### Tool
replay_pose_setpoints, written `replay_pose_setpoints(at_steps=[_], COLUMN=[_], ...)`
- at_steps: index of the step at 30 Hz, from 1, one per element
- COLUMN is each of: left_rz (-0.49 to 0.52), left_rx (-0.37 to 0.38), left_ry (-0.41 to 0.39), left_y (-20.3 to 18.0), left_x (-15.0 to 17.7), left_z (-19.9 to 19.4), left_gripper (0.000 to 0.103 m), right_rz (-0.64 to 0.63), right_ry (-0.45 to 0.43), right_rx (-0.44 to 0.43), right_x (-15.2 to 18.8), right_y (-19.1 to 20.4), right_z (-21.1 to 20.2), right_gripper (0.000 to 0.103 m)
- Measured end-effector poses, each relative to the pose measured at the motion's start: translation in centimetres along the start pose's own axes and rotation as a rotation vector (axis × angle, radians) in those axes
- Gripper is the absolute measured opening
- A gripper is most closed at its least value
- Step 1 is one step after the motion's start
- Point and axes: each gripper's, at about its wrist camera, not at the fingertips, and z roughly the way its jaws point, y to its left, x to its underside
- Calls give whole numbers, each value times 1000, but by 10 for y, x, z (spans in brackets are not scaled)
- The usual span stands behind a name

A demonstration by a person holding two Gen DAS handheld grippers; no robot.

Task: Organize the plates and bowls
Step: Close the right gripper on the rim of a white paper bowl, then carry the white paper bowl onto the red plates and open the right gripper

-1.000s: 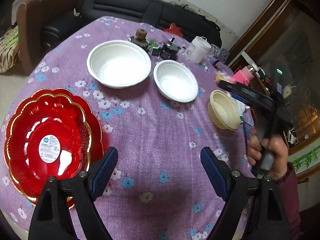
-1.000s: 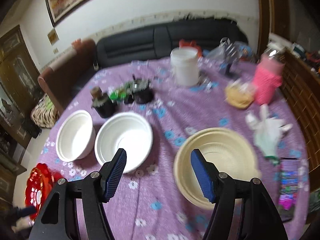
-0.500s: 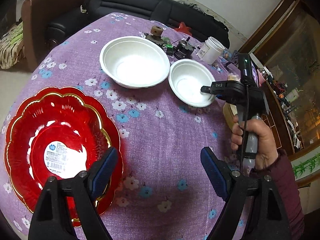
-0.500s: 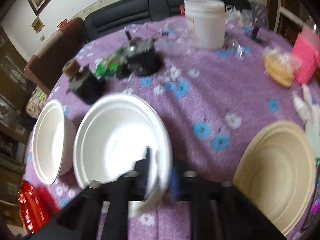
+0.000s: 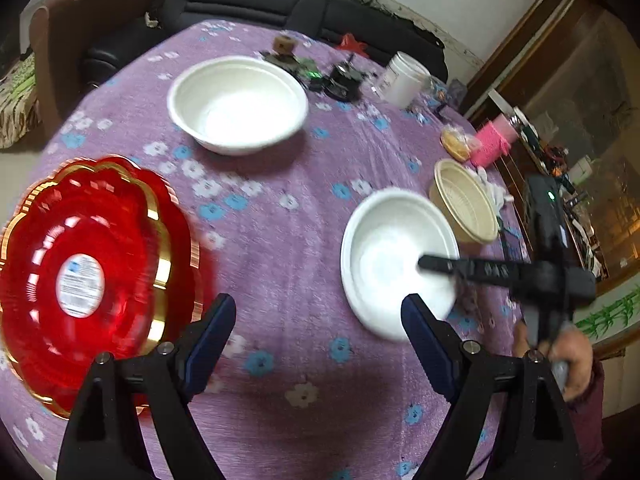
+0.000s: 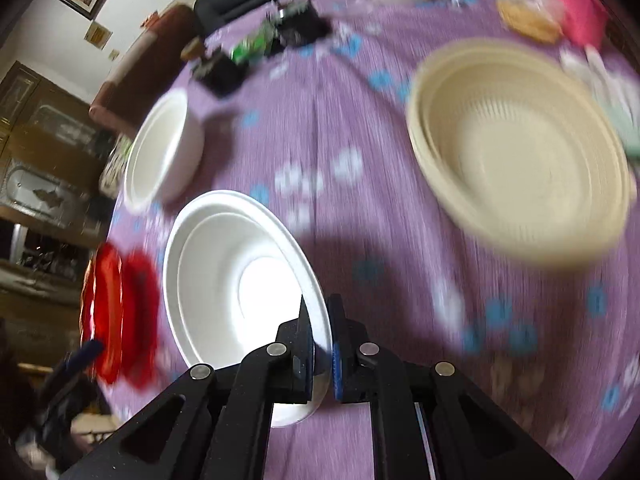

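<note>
My right gripper [image 6: 320, 322] is shut on the near rim of the small white bowl [image 6: 240, 280], one pad inside and one outside. In the left wrist view that small white bowl [image 5: 394, 260] sits tilted just in front of the cream bowl [image 5: 464, 208], with the right gripper [image 5: 430, 264] reaching in from the right. The large white bowl [image 5: 238, 104] stands farther back on the purple flowered cloth. Red gold-rimmed plates [image 5: 92, 280] lie stacked at the left. My left gripper [image 5: 318, 314] hangs open over bare cloth between the plates and the small bowl.
At the table's far side stand a white tub [image 5: 404, 78], dark small gadgets [image 5: 340, 78] and a pink basket [image 5: 492, 146]. A black sofa [image 5: 280, 4] lies beyond the table. The cream bowl [image 6: 520, 152] is right of the held bowl; a person's hand [image 5: 568, 352] grips the right tool.
The right gripper went from open to shut on the small white bowl's rim and carried it away from the large bowl toward the near right, beside the cream bowl. The left gripper stays open.
</note>
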Motion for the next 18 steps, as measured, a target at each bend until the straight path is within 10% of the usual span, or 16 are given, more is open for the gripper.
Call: replay_pose_setpoints(at_steps=[8, 18], left_rz=[43, 73], left_rx=[-7, -77], left_ry=[89, 122], left_y=[-32, -38], left_x=[5, -8], left_z=[55, 101], left_gripper=[83, 47], right_rz=[-17, -44], right_ry=[-44, -148], right_rx=[1, 15], right_x=[32, 41], right_y=[-15, -16], right_z=[-6, -17], right_gripper=[13, 22])
